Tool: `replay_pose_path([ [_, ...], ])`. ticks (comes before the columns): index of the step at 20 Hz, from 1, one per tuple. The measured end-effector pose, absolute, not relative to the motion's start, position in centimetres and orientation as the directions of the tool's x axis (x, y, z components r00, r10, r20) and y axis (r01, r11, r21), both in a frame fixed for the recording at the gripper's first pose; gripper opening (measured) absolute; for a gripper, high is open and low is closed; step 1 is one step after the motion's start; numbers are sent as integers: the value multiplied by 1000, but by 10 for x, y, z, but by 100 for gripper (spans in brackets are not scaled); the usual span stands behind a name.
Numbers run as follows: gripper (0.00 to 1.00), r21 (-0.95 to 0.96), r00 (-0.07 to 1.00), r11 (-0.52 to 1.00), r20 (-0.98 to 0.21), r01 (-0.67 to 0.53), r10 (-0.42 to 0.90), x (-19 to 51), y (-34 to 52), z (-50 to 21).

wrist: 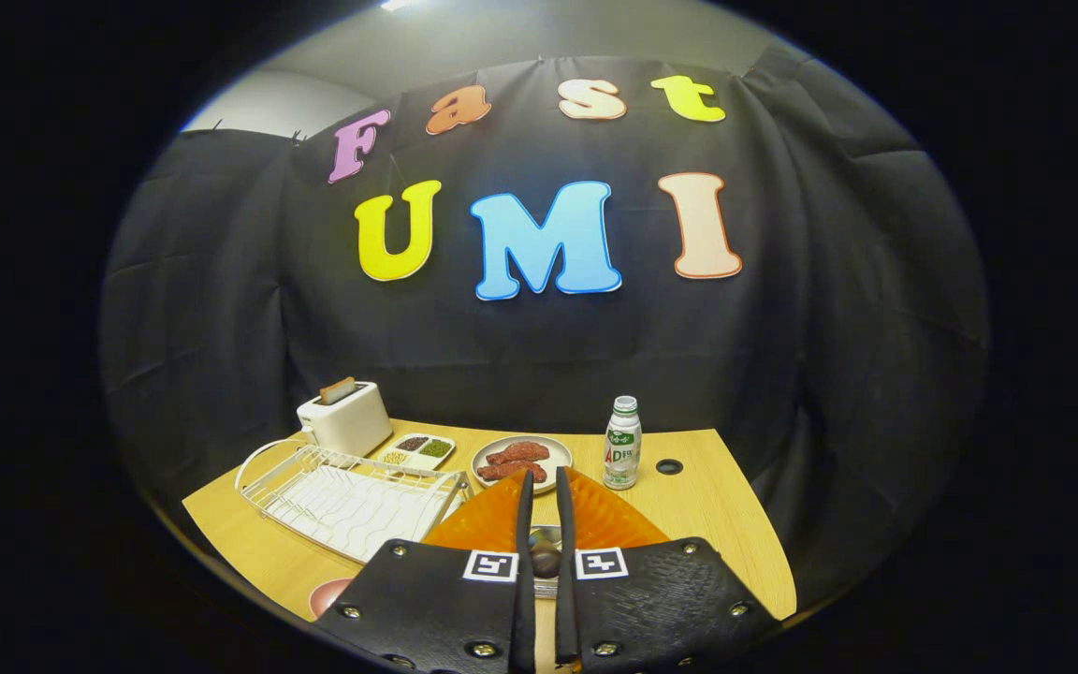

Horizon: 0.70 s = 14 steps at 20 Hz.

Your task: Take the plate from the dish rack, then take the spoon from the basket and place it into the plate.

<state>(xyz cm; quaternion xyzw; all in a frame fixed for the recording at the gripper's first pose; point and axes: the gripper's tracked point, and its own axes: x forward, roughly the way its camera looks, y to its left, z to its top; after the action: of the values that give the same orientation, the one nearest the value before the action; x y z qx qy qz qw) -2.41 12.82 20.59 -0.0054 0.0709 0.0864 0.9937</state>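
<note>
My gripper (545,479) is held above the wooden table (735,534), its two fingers nearly together. Both fingers press on a small metal spoon (545,557), whose dark rounded part shows in the narrow gap. Right behind and under the fingers lies the orange ribbed basket (616,520). The white wire dish rack (342,496) stands to the left of the basket with nothing in it. A pink plate (326,595) lies at the table's near edge, left of the gripper's body, which hides most of it.
Beyond the fingertips sits a grey plate (560,457) of meat slices. A white toaster (344,418) and a sectioned tray (419,451) of beans stand at the back left. A small bottle (622,444) and a cable hole (669,466) are at the back right.
</note>
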Motion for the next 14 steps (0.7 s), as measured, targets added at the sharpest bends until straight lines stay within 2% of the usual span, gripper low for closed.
replay_pose_path([
  [11, 8, 2, 957, 975, -191, -221, 217, -79, 159, 199],
  [14, 8, 21, 931, 958, -227, -287, 284, -94, 185, 177],
])
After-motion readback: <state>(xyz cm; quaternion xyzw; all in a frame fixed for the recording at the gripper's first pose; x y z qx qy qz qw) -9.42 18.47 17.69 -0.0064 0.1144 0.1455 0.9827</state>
